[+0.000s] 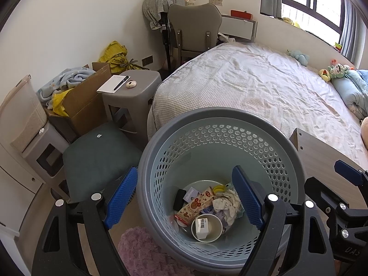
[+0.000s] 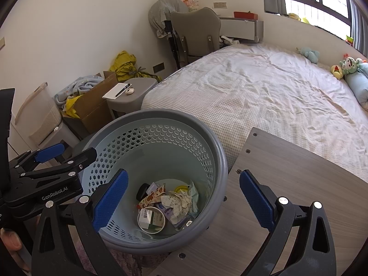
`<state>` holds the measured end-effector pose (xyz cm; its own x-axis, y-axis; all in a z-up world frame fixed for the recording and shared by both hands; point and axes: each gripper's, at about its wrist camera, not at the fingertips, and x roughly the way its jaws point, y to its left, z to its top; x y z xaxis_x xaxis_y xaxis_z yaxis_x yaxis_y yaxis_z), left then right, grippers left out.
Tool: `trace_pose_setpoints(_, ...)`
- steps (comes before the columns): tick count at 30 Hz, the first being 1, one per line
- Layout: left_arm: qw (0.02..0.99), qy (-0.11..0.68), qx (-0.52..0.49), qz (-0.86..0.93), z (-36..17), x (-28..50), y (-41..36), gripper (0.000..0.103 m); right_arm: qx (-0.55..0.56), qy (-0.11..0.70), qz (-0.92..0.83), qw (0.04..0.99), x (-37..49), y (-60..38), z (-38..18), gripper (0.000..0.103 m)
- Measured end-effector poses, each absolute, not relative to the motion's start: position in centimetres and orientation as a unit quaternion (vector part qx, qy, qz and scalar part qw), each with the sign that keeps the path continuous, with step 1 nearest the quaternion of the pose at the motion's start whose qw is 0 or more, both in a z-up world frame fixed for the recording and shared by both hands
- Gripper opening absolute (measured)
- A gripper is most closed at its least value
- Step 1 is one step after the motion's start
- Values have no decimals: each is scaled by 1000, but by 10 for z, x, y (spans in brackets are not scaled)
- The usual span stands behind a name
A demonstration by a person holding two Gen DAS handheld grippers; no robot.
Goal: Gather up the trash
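A grey perforated waste basket (image 1: 147, 161) stands on the floor by the bed; it also shows in the right wrist view (image 2: 220, 151). Inside lie a paper cup holding a small box (image 1: 205, 227), a snack wrapper (image 1: 195, 204), crumpled paper (image 1: 226, 203) and other scraps; the same cup (image 2: 151, 218) and crumpled paper (image 2: 178, 201) show in the right wrist view. My left gripper (image 1: 184, 197) is open and empty above the basket. My right gripper (image 2: 184, 197) is open and empty over the basket's right rim.
A wooden table top (image 2: 299, 184) sits right of the basket. A bed (image 1: 253, 87) lies behind, with soft toys. A grey stool (image 1: 131, 87) with notepad and pen, a cardboard box (image 1: 85, 101), a dark cushioned seat (image 1: 99, 156) and a pink rug (image 1: 142, 253) lie left.
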<state>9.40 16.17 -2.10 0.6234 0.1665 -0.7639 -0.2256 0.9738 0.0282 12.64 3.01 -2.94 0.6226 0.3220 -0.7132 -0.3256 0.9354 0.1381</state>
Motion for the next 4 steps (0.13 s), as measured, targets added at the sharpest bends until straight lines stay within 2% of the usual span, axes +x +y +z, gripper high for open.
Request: trace_pose_setpoints(4, 900, 419, -34, 110, -21, 94, 161, 81, -3, 395, 179, 901, 126, 29, -30, 96)
